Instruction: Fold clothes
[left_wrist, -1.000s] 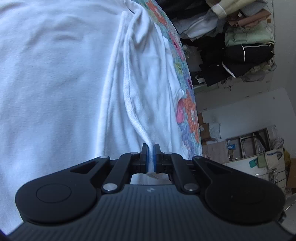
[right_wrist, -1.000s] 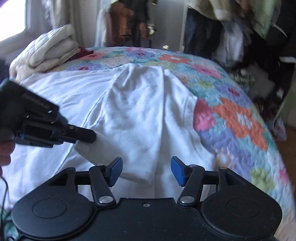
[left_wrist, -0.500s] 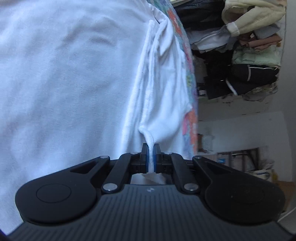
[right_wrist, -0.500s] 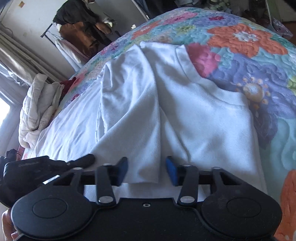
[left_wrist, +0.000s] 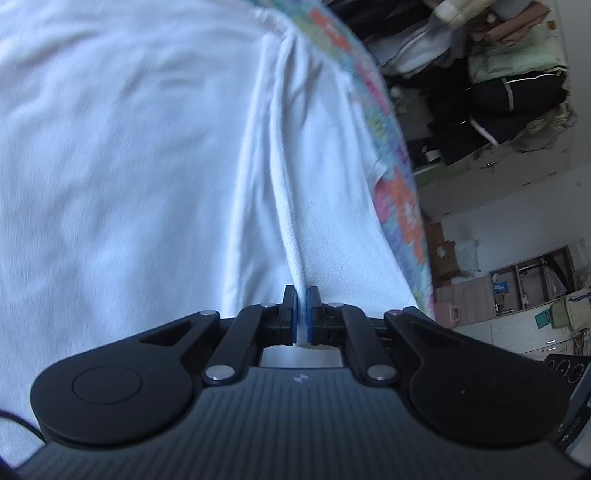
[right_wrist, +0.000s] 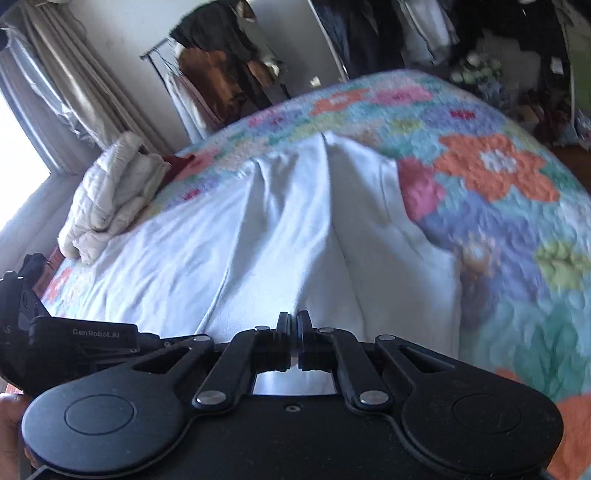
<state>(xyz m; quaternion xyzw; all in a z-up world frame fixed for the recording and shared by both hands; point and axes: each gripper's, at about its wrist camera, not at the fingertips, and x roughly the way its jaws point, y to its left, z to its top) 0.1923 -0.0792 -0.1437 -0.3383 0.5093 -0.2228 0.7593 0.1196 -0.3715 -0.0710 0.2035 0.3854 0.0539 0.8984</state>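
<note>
The white, soft knit garment (right_wrist: 295, 236) lies spread on a bed over a patchwork floral quilt (right_wrist: 517, 229), its near edge gathered toward both tools. The left gripper (left_wrist: 302, 314) has its blue-padded jaws pressed together on a thin ridge of that cloth, which runs away from the pads as a taut fold. The right gripper (right_wrist: 294, 334) is likewise pinched on the near hem, a sliver of white showing between its jaws; the left tool's black body (right_wrist: 74, 339) sits just beside it at the lower left.

The fabric looks light and limp — it will drape and sag rather than hold any shape, and a single layer could slip free of a shallow pinch. Thick seams and hems are the safer places to hold, so the present grips at the edge seem sensible. Lifted by two points, the cloth between them will likely droop, so keeping it stretched should give a cleaner crease. A cream quilted jacket (right_wrist: 107, 199) rests well apart on the far side.
</note>
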